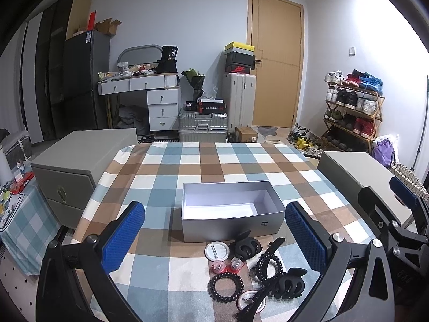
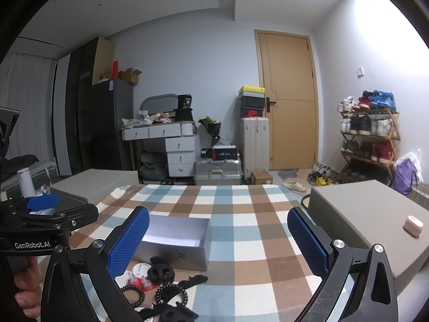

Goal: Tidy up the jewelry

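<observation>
Both the left gripper (image 1: 214,241) and right gripper (image 2: 217,241) are hovering spread wide, holding nothing, over the checkered counter (image 1: 187,166), where hair claws (image 1: 248,245), coil ties (image 1: 225,287) and badges (image 1: 216,251) are lying clustered just before the empty silver box (image 1: 230,224), seemingly staged for loading.

Open silver box (image 2: 174,244) on checked tablecloth (image 2: 241,228). Just in front of box: black claw clips (image 2: 161,269), beaded hair ties (image 2: 171,293), a white badge (image 2: 140,269). Right of box, wide-spread right gripper (image 2: 217,244), gripping nothing. Left of box, left gripper (image 2: 44,201).
</observation>
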{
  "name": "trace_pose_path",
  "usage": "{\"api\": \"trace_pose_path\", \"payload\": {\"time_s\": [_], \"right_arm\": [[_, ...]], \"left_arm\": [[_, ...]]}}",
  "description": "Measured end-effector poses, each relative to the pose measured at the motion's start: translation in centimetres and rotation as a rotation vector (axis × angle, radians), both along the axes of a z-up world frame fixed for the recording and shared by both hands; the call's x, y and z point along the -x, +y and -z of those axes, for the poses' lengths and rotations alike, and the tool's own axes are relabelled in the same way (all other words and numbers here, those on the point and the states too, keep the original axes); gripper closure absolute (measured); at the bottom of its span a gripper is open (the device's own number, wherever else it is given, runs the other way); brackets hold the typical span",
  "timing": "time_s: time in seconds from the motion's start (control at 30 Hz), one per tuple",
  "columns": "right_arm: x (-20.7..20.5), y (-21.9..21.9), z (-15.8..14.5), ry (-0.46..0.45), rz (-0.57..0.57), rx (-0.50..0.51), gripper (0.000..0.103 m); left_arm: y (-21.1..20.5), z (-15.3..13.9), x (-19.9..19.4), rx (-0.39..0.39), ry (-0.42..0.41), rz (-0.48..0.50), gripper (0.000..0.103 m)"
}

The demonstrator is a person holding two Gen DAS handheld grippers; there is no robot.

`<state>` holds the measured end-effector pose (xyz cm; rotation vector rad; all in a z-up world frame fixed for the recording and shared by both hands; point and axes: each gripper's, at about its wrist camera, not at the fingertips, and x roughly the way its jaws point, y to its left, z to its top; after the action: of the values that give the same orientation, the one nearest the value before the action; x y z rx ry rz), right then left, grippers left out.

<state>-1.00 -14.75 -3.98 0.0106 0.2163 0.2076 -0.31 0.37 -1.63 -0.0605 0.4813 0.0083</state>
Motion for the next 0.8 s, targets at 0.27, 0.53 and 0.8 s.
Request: {"api": "trace_pose_path", "payload": {"time_s": [0.27, 0.53, 0.8], "right_arm": [[-0.3, -0.3, 0.3, 0.011, -0.001, -0.005, 0.000], [-0.5, -0.2, 1.2, 0.050, -0.058, -0.017, 0.000], [-0.5, 0.5, 3.4, 0.127, -0.149, 0.034, 0.000]], "left_arm": [[0.2, 0.4, -0.1, 0.000, 0.021, -0.003, 0.001], [0.1, 0.6, -0.1, -0.006, 0.039, -0.002, 0.001], [0.1, 1.1, -0.2, -0.006, 0.064, -0.005, 0.001]]}}
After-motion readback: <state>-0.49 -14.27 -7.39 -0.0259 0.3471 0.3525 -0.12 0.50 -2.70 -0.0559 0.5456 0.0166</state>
